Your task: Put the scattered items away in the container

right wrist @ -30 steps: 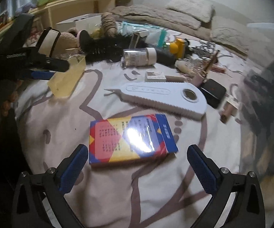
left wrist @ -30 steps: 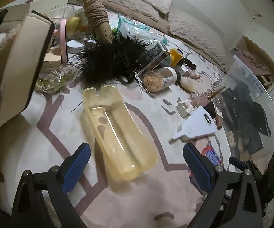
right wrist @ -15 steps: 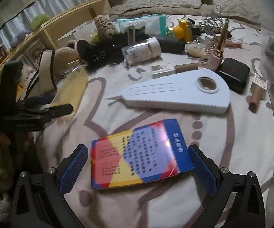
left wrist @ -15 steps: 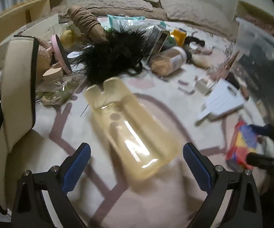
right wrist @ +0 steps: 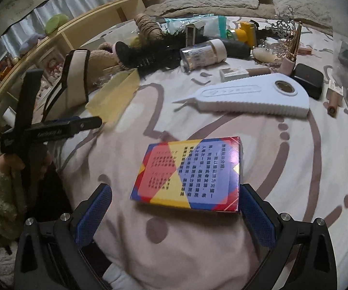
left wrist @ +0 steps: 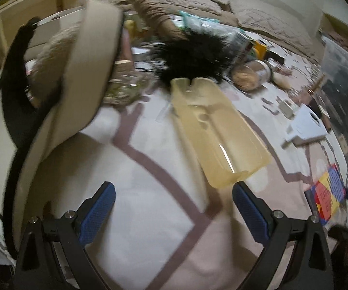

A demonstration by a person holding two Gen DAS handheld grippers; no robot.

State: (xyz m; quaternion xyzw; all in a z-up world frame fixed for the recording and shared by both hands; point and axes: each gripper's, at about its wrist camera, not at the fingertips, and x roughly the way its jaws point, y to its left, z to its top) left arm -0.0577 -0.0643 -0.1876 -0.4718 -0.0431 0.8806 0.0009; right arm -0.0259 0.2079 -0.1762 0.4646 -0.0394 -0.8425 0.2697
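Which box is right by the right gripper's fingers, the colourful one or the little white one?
The colourful box. It lies just ahead of the open right gripper, touching one finger, while the little white box sits far back among the clutter.

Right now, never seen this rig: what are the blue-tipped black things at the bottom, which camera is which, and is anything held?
There is no robot. A person carries one two-finger tool in each hand, and a fisheye camera on each looks forward along its fingers.

The left wrist view shows the left tool, open and empty, over a patterned bedspread, with a translucent yellow tray just ahead of it.

The right wrist view shows the right tool, also open, with its fingers on either side of a colourful box but not closed on it. Beyond lie a white comb-like piece, a jar on its side and other clutter. Nothing is held.
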